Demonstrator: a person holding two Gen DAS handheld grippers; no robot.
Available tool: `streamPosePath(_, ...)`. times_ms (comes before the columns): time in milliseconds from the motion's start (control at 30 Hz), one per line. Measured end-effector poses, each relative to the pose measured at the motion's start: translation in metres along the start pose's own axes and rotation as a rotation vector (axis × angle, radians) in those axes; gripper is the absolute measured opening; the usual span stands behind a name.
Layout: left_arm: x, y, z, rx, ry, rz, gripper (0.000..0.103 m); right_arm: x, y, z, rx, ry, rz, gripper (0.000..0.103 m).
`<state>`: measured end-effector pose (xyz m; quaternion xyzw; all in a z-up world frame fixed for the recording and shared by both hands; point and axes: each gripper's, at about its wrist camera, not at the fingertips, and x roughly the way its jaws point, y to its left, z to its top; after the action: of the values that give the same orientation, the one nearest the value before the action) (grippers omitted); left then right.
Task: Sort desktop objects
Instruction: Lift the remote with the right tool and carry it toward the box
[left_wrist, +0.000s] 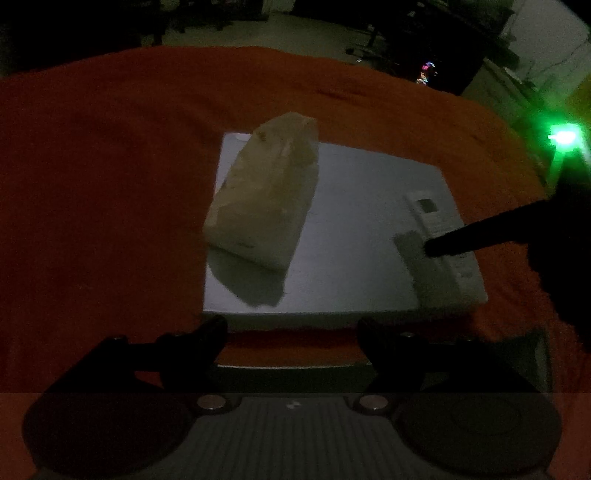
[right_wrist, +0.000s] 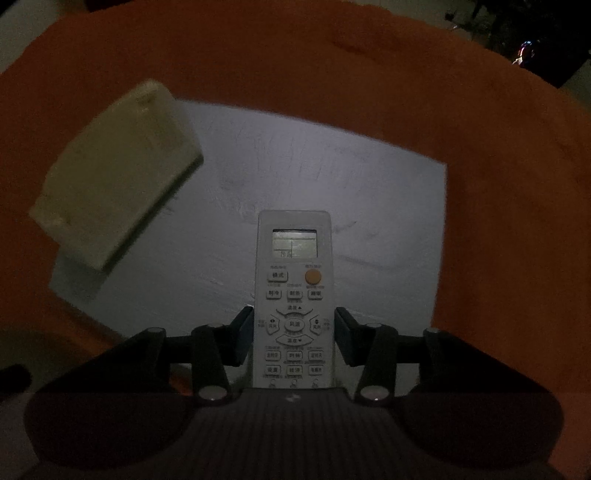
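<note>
On the orange cloth (right_wrist: 498, 147), your right gripper (right_wrist: 294, 332) brackets the white plastic remote (right_wrist: 293, 295) at frame centre, jaws spread; both it and the pale tissue pack (right_wrist: 118, 173), upper left, lie on the grey board (right_wrist: 332, 177). Left gripper (left_wrist: 291, 328) spread, empty. Progress unclear.

Left wrist view: farther back, faces white board (left_wrist: 351, 221). Right wrist view: close above same board (right_wrist: 314, 166).

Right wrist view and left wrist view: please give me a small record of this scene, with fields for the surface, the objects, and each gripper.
surface: white board on orange cloth
objects: remote control; tissue pack
remote position: between the right gripper's fingers, a small gap each side
tissue pack position: on the board's left part
left gripper: open, empty, at the board's near edge
right gripper: open around the remote
</note>
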<state>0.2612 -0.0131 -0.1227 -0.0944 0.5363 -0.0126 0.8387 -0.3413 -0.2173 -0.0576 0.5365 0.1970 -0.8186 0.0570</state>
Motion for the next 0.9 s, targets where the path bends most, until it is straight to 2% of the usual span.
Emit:
streamPosePath(200,-0.006,-0.005,-0.002,0.008,0.002,-0.003,0.075,-0.026,-0.003,0.008,-0.017,-0.056,0.014,0.049)
streamPosePath(500,-0.058,-0.031,-0.025,0.095,-0.036,-0.098,0.075,-0.094,0.025,-0.063,-0.055,-0.101,0.117,0.049)
streamPosePath(600,-0.065,-0.038,-0.041,0.130,-0.023,-0.126,0.079,-0.106,0.040,-0.089,-0.079,-0.095,0.156,0.049)
streamPosePath(733,-0.058,-0.041,-0.067,0.191,0.058,-0.128,0.082,-0.105,0.060,-0.118,-0.115,-0.082,0.170,0.049)
streamPosePath(900,-0.044,-0.029,-0.097,0.206,0.106,-0.085,0.082,-0.080,0.079,-0.148,-0.170,-0.001,0.149,0.049)
